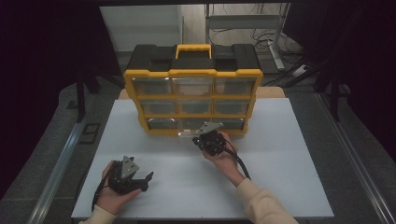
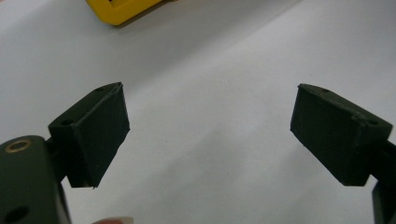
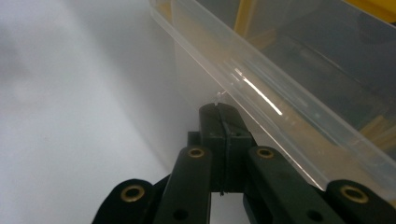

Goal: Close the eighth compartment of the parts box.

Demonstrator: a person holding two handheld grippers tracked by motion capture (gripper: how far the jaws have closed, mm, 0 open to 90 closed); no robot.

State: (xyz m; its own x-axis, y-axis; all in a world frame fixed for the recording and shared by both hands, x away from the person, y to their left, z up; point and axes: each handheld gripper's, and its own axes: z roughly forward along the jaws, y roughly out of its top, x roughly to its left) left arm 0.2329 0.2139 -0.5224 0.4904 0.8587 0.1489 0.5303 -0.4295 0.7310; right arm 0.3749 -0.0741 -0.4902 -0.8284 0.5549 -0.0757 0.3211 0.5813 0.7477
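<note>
A yellow and black organizer (image 1: 193, 74) with clear drawers stands upright at the back of the white table (image 1: 285, 154). Its bottom middle clear drawer (image 1: 188, 134) is pulled a little way out. My right gripper (image 1: 201, 136) is at that drawer's front. In the right gripper view the right gripper (image 3: 219, 112) is shut on a small clear tab under the drawer's (image 3: 289, 98) front lip. My left gripper (image 1: 147, 182) rests low at the table's front left, open with nothing between its fingers. The left gripper (image 2: 210, 135) looks over bare table, with a yellow corner of the organizer (image 2: 121, 9) far ahead.
The table's front edge lies just behind both hands. A dark floor with metal rails runs along both sides. Desk legs and cables (image 1: 275, 42) stand behind the organizer.
</note>
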